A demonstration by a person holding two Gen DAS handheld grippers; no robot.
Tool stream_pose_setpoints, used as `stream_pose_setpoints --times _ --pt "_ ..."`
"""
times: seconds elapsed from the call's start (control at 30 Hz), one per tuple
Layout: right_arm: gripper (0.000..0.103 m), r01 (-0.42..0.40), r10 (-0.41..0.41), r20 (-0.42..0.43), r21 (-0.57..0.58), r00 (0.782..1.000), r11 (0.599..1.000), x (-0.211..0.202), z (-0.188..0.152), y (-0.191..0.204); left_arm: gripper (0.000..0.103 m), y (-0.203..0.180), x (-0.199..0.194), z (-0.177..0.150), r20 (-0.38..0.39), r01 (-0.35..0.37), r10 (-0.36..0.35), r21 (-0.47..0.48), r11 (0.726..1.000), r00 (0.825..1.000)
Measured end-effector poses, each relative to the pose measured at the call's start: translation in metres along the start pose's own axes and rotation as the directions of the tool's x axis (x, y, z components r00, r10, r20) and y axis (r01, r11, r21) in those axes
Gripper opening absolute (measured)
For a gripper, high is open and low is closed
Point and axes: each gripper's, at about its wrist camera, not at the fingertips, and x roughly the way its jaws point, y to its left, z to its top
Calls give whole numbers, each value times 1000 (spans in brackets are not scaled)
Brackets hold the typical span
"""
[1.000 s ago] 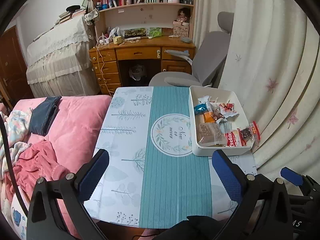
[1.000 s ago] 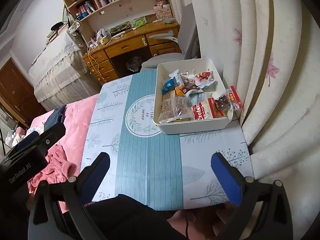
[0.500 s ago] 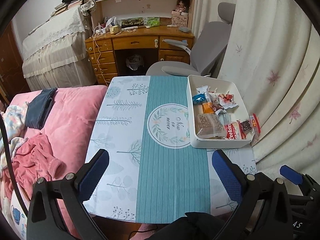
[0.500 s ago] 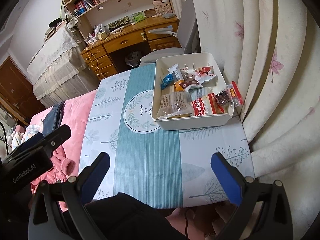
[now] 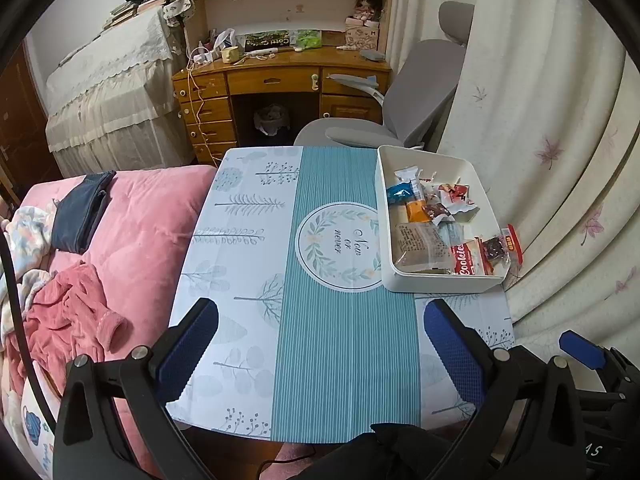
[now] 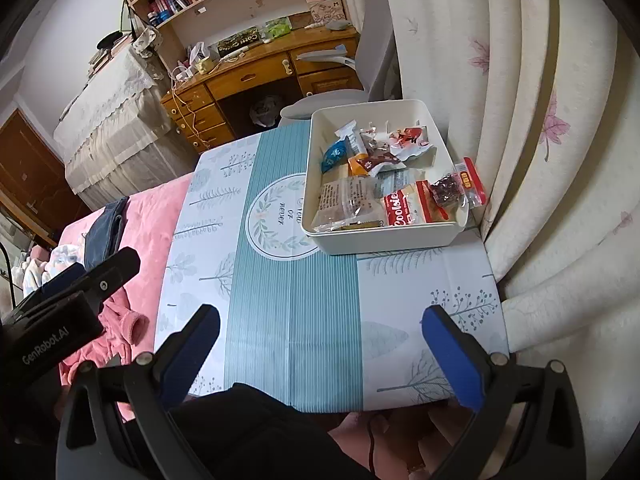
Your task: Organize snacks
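Note:
A white bin [image 5: 434, 284] [image 6: 380, 238] stands at the far right of the small table, holding several wrapped snacks: a blue packet [image 5: 398, 193], an orange one [image 5: 416, 211], a clear bread pack [image 5: 420, 242] and a red Cookie pack [image 5: 466, 258] [image 6: 404, 208]. A red-edged bag of dark pieces [image 5: 500, 246] [image 6: 456, 188] leans over the bin's right rim. My left gripper [image 5: 320, 346] hangs open and empty over the table's near edge. My right gripper [image 6: 320, 350] is also open and empty, near the front edge, well short of the bin.
The table's teal and pale cloth [image 5: 344, 360] is bare apart from the bin. A pink bed with clothes [image 5: 120, 240] lies left, a curtain [image 5: 560, 140] right, a grey chair [image 5: 400, 112] and wooden desk [image 5: 280, 76] behind.
Both grippers have pulled back and risen slightly from the table, so the bin looks smaller and farther. Nothing was taken or let go; the snacks stay in place.

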Motion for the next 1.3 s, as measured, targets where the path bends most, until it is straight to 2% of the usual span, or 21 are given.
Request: stream_pose_setpoints --times 1.3 --pt "102 2 -4 -38 -42 999 999 8 -5 6 102 9 -6 -12 -6 -11 11 -8 1000 1000"
